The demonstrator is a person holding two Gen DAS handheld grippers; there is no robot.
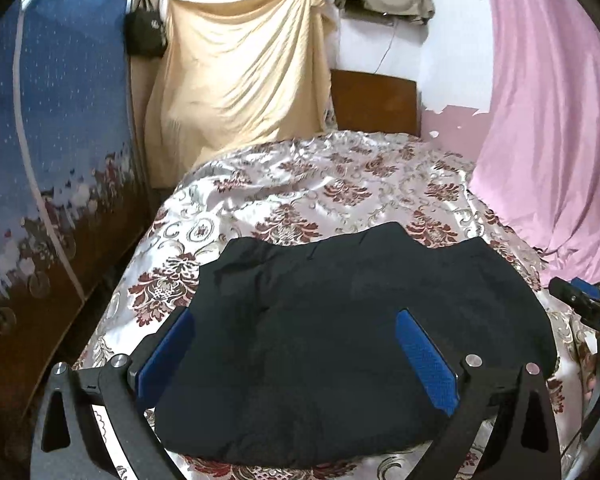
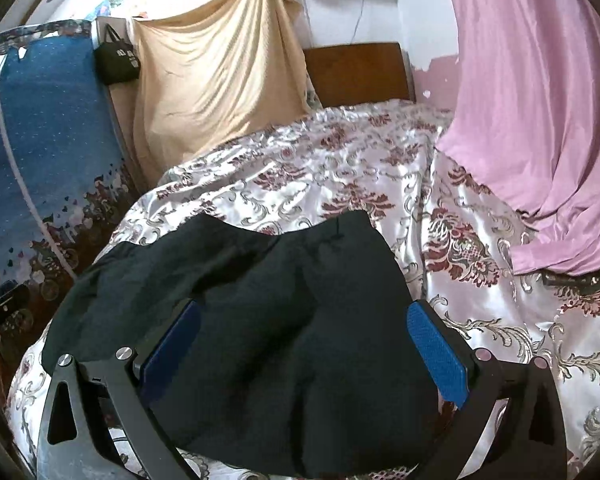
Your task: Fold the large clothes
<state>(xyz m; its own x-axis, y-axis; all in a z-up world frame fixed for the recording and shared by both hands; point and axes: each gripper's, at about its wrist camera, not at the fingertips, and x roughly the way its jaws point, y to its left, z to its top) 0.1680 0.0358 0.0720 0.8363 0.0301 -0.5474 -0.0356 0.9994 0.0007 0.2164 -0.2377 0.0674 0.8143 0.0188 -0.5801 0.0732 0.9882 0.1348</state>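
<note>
Both hand-held grippers (image 1: 296, 334) (image 2: 306, 330) gape wide, seemingly above black garment (image 1: 340, 320).

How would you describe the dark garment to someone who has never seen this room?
Find the bed with the shiny floral bedspread. The black garment lies on its near end, loosely bunched. It is the only dark, plain fabric on the bed; the pink cloth hangs at its right side.

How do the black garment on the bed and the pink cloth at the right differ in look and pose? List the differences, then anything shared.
1. The black garment is dark; the pink cloth is pale and shiny.
2. The black garment lies in a flat bundle on the bedspread; the pink cloth hangs in long folds, its lower end resting on the bedspread.
3. Both open grippers frame the garment, not the pink cloth.
Shared: both are plain, unpatterned fabric.
</note>
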